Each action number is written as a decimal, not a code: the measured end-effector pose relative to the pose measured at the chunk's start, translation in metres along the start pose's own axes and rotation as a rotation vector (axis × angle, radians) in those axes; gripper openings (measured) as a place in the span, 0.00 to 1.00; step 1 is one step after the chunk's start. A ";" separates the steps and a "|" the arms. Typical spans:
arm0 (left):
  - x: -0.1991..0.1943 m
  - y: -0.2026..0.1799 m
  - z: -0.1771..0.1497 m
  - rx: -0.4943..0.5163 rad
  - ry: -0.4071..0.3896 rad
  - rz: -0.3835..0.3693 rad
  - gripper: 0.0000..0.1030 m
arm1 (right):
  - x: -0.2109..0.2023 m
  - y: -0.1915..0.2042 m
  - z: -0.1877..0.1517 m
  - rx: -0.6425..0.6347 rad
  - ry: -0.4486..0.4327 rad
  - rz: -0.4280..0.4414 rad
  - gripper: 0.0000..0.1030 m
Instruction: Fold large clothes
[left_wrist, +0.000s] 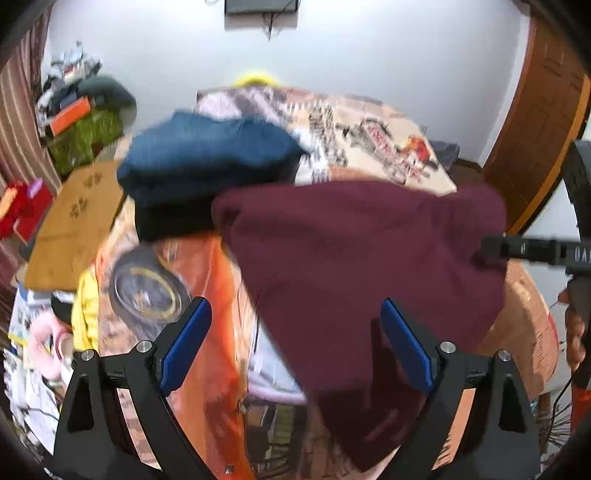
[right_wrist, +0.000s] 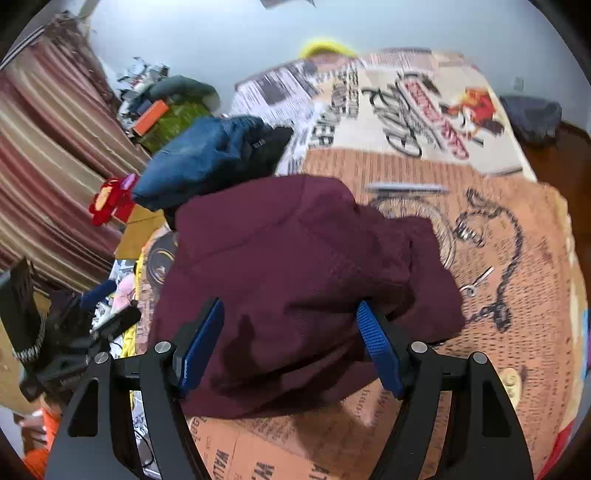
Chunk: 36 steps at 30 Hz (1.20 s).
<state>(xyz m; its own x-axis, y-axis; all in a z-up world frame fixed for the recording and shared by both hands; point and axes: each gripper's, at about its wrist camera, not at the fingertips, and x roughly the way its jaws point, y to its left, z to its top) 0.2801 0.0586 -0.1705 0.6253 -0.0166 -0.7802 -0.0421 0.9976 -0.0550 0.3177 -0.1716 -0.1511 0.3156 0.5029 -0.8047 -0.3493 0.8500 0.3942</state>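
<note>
On the far left, beside the bed, lies a brown board (left_wrist: 74, 225) w/ small paw marks, and behind it a pile of clutter on a green cover (left_wrist: 86, 136). On the bed itself, at the left part, sits a stack of folded clothes, a blue garment (left_wrist: 207, 155) on top of a dark one, so some pieces seem already done.

The left gripper (left_wrist: 295, 343) has its jaws spread wide w/ nothing between them; it hovers above the printed bedsheet (left_wrist: 369, 129) at the near-left edge of the maroon garment (left_wrist: 362, 266). In the left wrist view this garment hangs partly lifted, the cloth sloping down to a point near the bottom of the frame.

The maroon garment is in the middle of the bed, just beside the blue stack and maybe touching it. In the right wrist view it looks bunched, w/ one fold line across the upper part.

The right gripper (right_wrist: 291, 339) shows its jaws wide apart in its own view, the cloth under and between them. But the left view shows its tip at the garment's right edge, and whether it pinches cloth there I cannot tell.

Judgement: step in hand is approx. the middle of folding the maroon piece. Next move calls for the left jaws to close on the near-left corner, then both lift and lay the cloth flat before the next fold
</note>
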 end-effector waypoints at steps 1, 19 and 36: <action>0.006 0.001 -0.004 -0.001 0.025 -0.006 0.90 | 0.006 -0.002 0.001 0.016 0.014 0.002 0.69; 0.022 -0.039 -0.020 0.101 0.050 -0.047 0.98 | 0.002 -0.028 0.016 0.129 -0.111 0.086 0.20; 0.060 -0.012 -0.009 -0.040 0.073 -0.023 0.99 | -0.011 -0.072 -0.008 0.128 -0.073 -0.042 0.27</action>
<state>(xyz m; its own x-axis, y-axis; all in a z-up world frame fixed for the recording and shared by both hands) 0.3107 0.0454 -0.2223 0.5682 -0.0457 -0.8216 -0.0605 0.9934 -0.0971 0.3324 -0.2393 -0.1737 0.3928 0.4728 -0.7888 -0.2207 0.8811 0.4183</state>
